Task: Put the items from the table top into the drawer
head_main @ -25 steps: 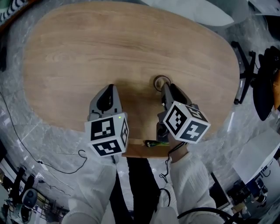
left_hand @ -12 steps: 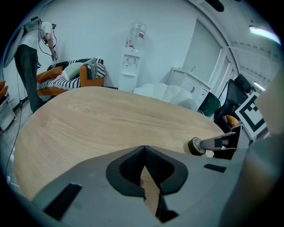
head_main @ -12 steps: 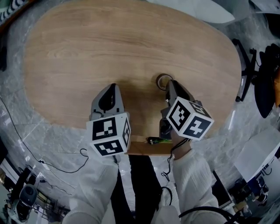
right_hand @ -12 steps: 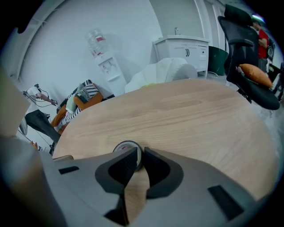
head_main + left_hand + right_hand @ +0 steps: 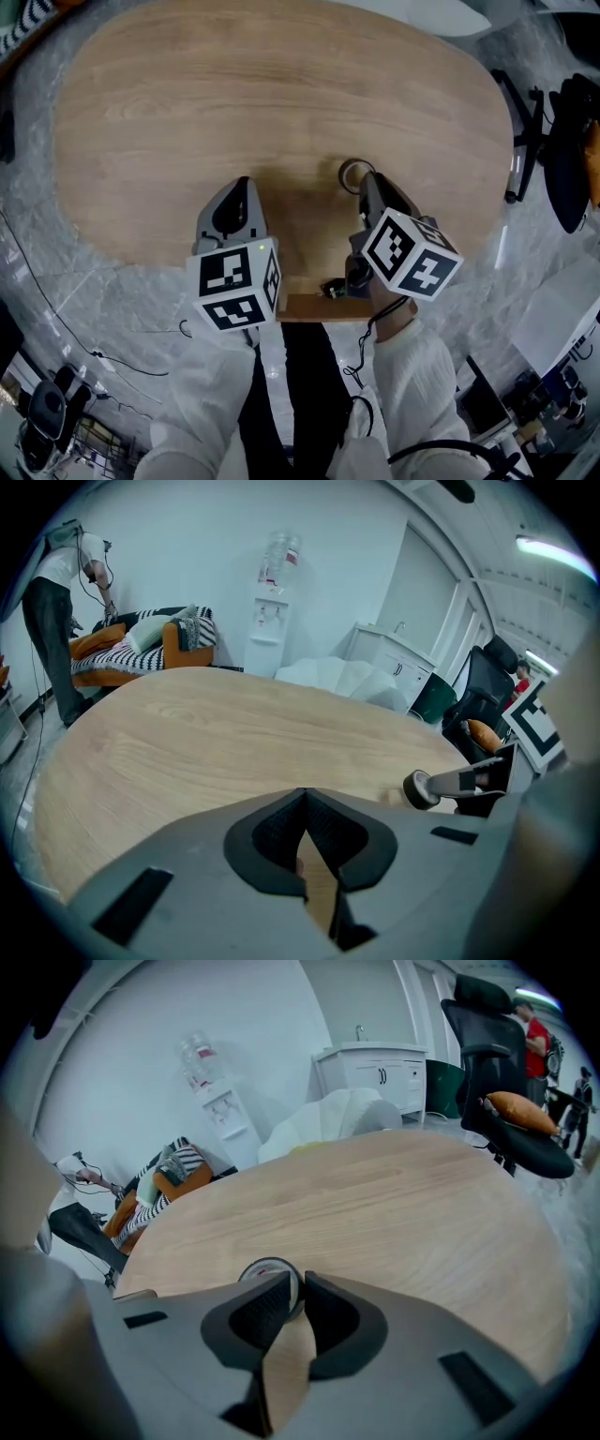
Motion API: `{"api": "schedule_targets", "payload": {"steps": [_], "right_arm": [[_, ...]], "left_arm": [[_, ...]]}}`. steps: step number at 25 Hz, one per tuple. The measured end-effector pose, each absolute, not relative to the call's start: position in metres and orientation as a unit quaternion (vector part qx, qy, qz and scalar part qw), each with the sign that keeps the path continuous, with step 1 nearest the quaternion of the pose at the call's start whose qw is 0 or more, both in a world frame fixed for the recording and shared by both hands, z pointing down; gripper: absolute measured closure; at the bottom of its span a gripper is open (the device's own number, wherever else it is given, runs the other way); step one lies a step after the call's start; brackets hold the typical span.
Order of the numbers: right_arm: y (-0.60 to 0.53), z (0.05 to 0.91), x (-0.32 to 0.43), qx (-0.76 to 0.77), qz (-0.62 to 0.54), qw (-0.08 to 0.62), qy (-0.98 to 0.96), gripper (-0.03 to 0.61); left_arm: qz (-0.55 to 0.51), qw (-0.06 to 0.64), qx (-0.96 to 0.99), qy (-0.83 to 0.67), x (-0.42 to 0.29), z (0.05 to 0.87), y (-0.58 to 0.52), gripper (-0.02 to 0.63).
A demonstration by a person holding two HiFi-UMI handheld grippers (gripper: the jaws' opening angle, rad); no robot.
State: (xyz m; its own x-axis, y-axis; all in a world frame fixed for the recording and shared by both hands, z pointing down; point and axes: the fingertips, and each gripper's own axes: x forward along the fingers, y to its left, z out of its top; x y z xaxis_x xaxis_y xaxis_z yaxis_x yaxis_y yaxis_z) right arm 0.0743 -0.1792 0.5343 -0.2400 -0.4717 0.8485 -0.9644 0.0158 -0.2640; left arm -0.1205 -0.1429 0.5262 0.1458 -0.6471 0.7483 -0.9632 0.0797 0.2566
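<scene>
Right gripper [image 5: 294, 1282] clamped on tape roll [image 5: 265, 1267], pinching its wall at the jaw tips (jaws have just been closing on it). Roll is over the wooden table [image 5: 234, 94], near its front edge, just up from the drawer [image 5: 314, 307] poking out there. Left gripper [image 5: 306, 792] clenched, nothing in it, alongside over the table.

Office chair [image 5: 483, 1026], water dispenser [image 5: 265, 639], sofa [image 5: 186, 654]
</scene>
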Motion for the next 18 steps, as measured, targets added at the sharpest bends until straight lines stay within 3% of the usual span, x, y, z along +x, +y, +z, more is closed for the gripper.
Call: {"api": "schedule_targets", "payload": {"steps": [18], "right_arm": [[-0.089, 0.484, 0.104, 0.628, 0.451, 0.197, -0.603, 0.477]], "left_arm": [[0.225, 0.347, 0.726, -0.550, -0.090, 0.483, -0.094, 0.620]]}}
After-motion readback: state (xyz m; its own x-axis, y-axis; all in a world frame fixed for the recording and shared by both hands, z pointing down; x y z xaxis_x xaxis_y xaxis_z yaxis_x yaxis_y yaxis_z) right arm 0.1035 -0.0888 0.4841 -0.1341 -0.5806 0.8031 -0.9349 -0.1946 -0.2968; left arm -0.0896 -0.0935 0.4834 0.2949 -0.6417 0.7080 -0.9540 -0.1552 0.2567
